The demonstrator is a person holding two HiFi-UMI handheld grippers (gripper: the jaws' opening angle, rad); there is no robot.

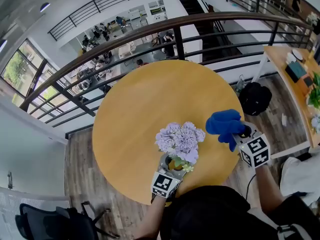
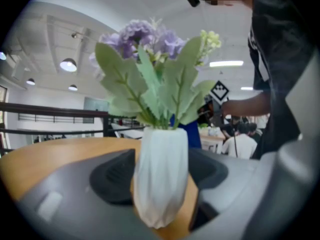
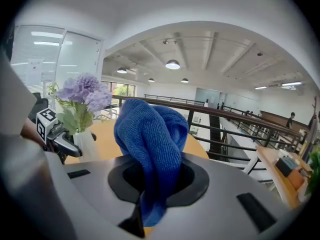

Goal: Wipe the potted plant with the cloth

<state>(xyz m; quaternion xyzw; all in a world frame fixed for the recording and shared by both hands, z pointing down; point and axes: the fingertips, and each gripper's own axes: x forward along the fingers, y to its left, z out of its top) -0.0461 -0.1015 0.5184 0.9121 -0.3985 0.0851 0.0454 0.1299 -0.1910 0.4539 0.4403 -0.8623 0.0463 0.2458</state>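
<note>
A potted plant with lilac flowers and green leaves stands in a white faceted vase near the front edge of the round wooden table. My left gripper is shut on the vase, one jaw on each side of it. The blue cloth is bunched up in my right gripper, which is shut on it and held just right of the flowers, apart from them. In the right gripper view the cloth stands up from the jaws, with the plant at the left.
A dark metal railing curves behind the table, with a lower floor beyond it. A black bag lies on the floor to the right, next to a desk with items. A black chair stands at the lower left.
</note>
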